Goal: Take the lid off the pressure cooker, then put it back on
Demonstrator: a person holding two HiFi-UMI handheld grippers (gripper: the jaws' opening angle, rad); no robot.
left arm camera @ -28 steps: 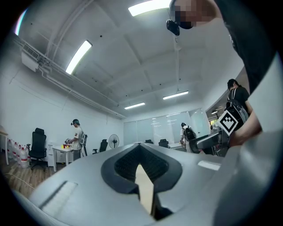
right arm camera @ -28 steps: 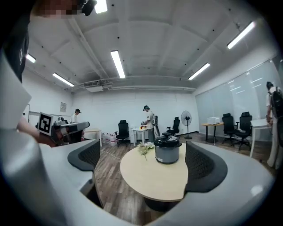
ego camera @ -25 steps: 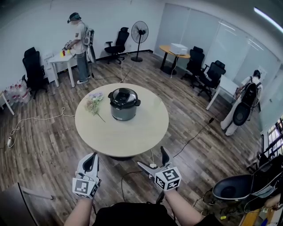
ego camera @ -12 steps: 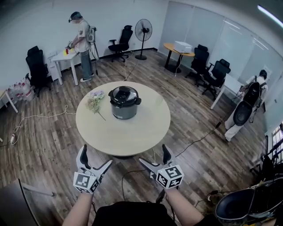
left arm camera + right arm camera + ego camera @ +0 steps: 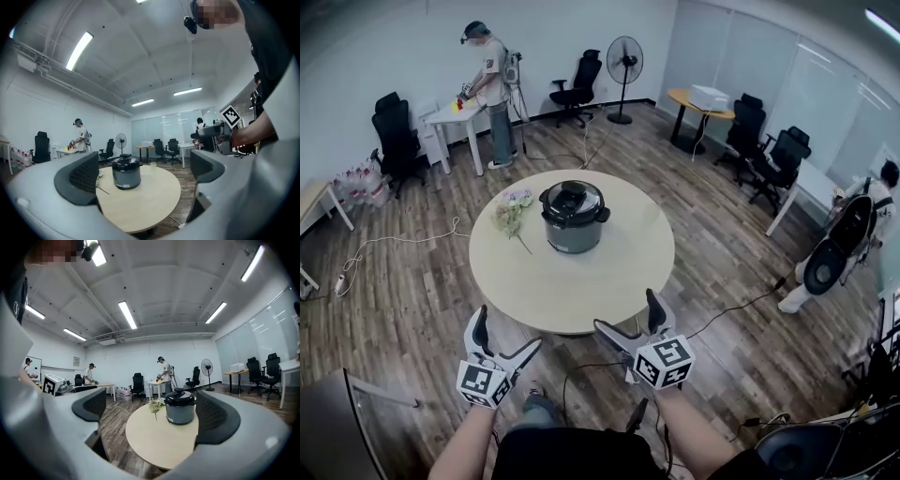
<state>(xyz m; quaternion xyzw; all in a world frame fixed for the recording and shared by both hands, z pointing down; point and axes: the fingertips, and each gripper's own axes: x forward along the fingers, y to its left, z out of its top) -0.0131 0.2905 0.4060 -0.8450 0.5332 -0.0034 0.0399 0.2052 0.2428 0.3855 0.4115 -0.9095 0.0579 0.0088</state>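
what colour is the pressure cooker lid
Black and glossy. The lid shows best in the head view.

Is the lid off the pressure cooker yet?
No, the lid sits on top of the pressure cooker on the round table.

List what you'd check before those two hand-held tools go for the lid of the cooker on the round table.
1. Lid seated on the pressure cooker: ok, it sits closed on top.
2. Left tool ready to grasp: ok, its jaws have just been opening and nothing is between them.
3. Right tool ready to grasp: ok, jaws apart and empty.
4. Tools close enough to the cooker: not ok, both are short of the table's near edge.
5. Room around the cooker: ok, only the flowers lie beside it, apart from it.
6. Lid locked or unlocked: cannot tell.
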